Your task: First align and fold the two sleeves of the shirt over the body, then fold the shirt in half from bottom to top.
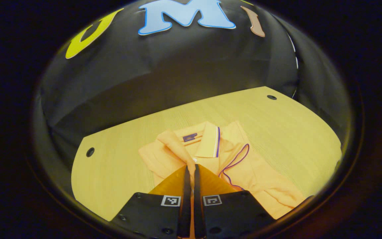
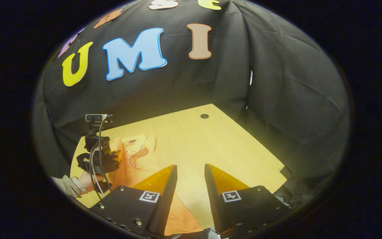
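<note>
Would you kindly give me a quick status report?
Left gripper shut on shirt sleeve, drawn over the body. Right gripper open, empty, above table. Nothing in the way.

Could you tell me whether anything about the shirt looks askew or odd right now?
Yes: the orange shirt lies rumpled and diagonal on the table, one sleeve pinched and lifted over its body by the left hand-held gripper.

Wooden table [image 2: 217, 139], black cloth wall [image 2: 277, 83]
</note>
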A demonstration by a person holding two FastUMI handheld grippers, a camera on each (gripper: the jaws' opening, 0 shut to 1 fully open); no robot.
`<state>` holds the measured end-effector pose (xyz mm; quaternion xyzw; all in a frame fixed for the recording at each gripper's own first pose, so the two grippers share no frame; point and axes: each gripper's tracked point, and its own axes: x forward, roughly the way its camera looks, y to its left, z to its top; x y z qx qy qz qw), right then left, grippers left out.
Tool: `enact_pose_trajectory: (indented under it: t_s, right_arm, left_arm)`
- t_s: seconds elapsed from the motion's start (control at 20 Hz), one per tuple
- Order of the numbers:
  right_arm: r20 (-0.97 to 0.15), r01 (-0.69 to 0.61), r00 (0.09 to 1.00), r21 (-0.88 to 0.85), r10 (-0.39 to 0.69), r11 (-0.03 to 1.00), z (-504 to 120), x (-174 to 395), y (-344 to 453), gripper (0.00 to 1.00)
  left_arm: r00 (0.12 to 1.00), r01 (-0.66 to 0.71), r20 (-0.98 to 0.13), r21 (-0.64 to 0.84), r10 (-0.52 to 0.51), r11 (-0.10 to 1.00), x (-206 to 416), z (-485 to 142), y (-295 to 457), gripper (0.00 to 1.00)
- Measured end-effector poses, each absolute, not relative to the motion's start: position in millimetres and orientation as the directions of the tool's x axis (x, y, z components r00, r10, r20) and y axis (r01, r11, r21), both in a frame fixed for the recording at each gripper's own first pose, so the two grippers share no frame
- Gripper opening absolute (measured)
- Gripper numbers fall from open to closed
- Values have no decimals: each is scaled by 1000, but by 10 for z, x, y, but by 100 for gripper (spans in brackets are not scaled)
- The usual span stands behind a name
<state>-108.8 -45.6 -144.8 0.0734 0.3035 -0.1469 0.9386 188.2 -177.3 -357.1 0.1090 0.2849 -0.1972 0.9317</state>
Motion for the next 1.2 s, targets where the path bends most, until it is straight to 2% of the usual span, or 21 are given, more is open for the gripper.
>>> enact_pose_trajectory:
  t_s: [0.15,0.25,0.35,0.4,0.55,0.6,0.65,0.75,0.9,1.0,1.05,1.1,1.2]
  right_arm:
    - [-605,333,762,58,-232,941,-1509,-1150,-483,53]
    - [-615,333,755,61,-227,941,-1558,-1170,-496,53]
    - [-629,324,746,59,-217,944,-1617,-1172,-492,54]
    - [-634,317,744,56,-212,947,-1641,-1157,-499,54]
    - [-637,292,746,52,-193,955,-1702,-1053,-487,53]
    - [-638,281,748,53,-184,958,-1716,-1023,-467,54]
    - [-639,269,749,53,-175,962,-1721,-1001,-446,56]
    - [-647,242,747,52,-152,969,-1765,-966,-387,57]
    - [-675,188,730,47,-108,981,-1916,-978,-256,57]
    - [-714,160,696,52,-75,986,-2079,-1017,-166,57]
    - [-742,138,669,65,-45,988,-2170,-1051,-100,59]
    - [-761,123,648,70,-27,990,-2249,-1080,-56,68]
    - [-805,100,594,71,-3,992,-2448,-1181,2,71]
  left_arm:
    - [727,436,-620,86,-294,896,1829,-3709,-1819,14]
    - [702,448,-639,52,-315,893,1756,-3722,-1866,36]
    - [701,442,-641,44,-314,896,1717,-3682,-1836,72]
    - [701,438,-641,40,-313,898,1684,-3657,-1821,97]
    - [712,430,-625,27,-320,903,1577,-3486,-1766,100]
    - [713,430,-621,20,-326,902,1529,-3431,-1748,96]
    - [714,431,-618,19,-328,902,1481,-3375,-1724,100]
    - [717,426,-619,26,-320,904,1396,-3299,-1651,97]
    - [697,414,-648,15,-307,910,1082,-3251,-1447,100]
    - [669,407,-679,-5,-302,913,813,-3270,-1327,96]
    - [654,402,-695,-16,-299,915,681,-3281,-1274,92]
    - [646,395,-704,-23,-295,919,548,-3279,-1210,94]
    - [617,381,-733,-41,-287,924,271,-3313,-1096,100]
